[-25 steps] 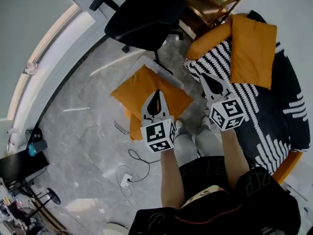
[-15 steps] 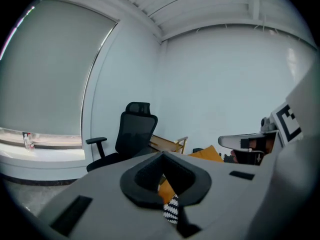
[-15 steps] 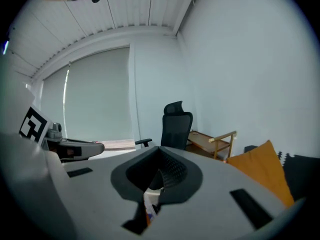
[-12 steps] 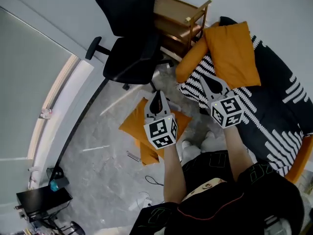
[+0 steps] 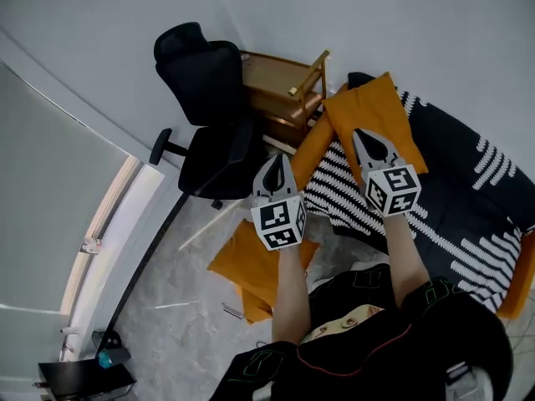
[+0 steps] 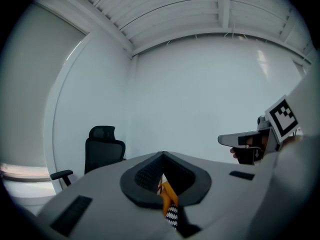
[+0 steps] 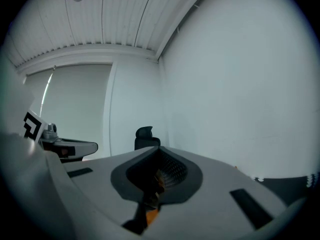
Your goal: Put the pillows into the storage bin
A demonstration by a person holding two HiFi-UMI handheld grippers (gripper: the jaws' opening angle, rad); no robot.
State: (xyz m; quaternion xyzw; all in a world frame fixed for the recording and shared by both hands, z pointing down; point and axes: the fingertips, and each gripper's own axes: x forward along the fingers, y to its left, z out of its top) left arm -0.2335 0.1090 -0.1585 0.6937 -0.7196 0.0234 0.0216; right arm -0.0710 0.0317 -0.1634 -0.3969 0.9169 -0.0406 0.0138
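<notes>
Left tongs (image 5: 277, 159) and right tongs (image 5: 361, 135) closed, empty, side by side, forearms (image 5: 288, 295) outstretched

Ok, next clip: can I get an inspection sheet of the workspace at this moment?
Surface: grey marbled floor; bed blanket, black and white, on the right.
Job's things: upper orange pillow lies on the blanket; lower orange pillow lies down at floor level; storage bin can't be made out.
Clutter: small blue item on a dark stand, bottom left.
Grippers: left hand-held gripper and right hand-held gripper both shut, empty, held in the air.
Cables: nothing seen.
Surroundings: black office chair, wooden shelf, plain wall.
</notes>
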